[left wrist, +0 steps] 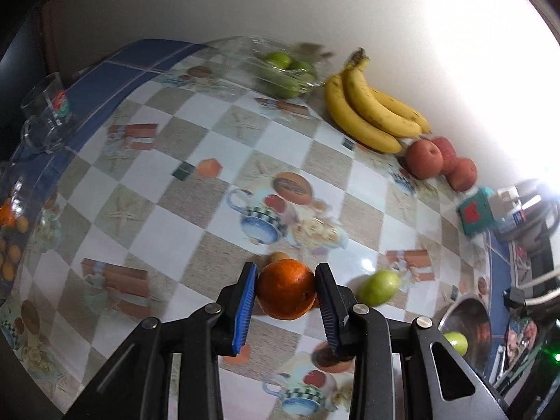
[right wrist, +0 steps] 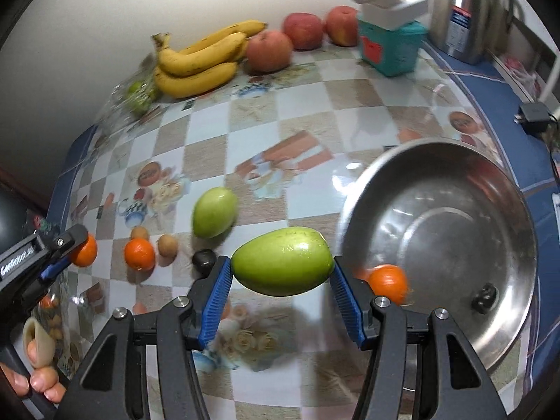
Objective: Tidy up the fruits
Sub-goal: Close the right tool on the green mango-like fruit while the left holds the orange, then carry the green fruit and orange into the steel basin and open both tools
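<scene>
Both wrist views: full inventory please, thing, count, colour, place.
held orange: 1, orange, between left gripper pads
held green fruit: 1, green, between right gripper pads
loose green fruit: 1, green, on tablecloth, mid table
steel bowl: 1, silver, right side of table
orange in bowl: 1, orange, at bowl's near rim
dark round fruit: 2, black, one in bowl, one by the right gripper's finger
loose orange: 1, orange, on tablecloth
small brown fruits: 2, brown, beside loose orange
bananas: 1 bunch, yellow, by wall
apples: 3, red, by wall
bagged green fruit: several, green, by wall
teal box: 1, by apples
kettle: 1, steel, back corner
glass mug: 1, clear, table edge
left gripper: shut on orange
right gripper: shut on green fruit
</scene>
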The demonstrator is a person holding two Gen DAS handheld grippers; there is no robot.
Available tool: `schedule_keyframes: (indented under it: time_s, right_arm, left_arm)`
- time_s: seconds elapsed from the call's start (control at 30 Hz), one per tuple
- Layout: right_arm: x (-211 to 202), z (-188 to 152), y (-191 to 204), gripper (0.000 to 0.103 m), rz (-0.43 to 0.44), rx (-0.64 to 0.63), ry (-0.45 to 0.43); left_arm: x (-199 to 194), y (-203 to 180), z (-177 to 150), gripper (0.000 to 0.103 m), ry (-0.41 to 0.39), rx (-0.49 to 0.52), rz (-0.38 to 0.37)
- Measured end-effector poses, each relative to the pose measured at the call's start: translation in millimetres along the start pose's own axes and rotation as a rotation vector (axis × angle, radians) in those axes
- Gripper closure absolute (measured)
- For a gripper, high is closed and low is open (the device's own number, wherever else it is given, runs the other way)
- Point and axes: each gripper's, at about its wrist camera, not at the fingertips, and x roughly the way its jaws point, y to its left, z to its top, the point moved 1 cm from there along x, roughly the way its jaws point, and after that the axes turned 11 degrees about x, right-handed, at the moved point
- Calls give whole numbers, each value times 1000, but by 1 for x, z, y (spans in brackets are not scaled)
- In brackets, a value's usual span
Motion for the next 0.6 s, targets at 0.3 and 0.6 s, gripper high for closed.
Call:
schedule_keyframes:
  time_s: [0.3, 0.6]
  right_arm:
    - [-12, 17, -50, 44, -61, 135, -38]
    - [-22, 26, -103, 44, -118, 263, -63]
  left_arm:
    - [2, -65, -11, 67, 12, 178, -42]
    - [8, -132, -34, 67, 42, 344, -145]
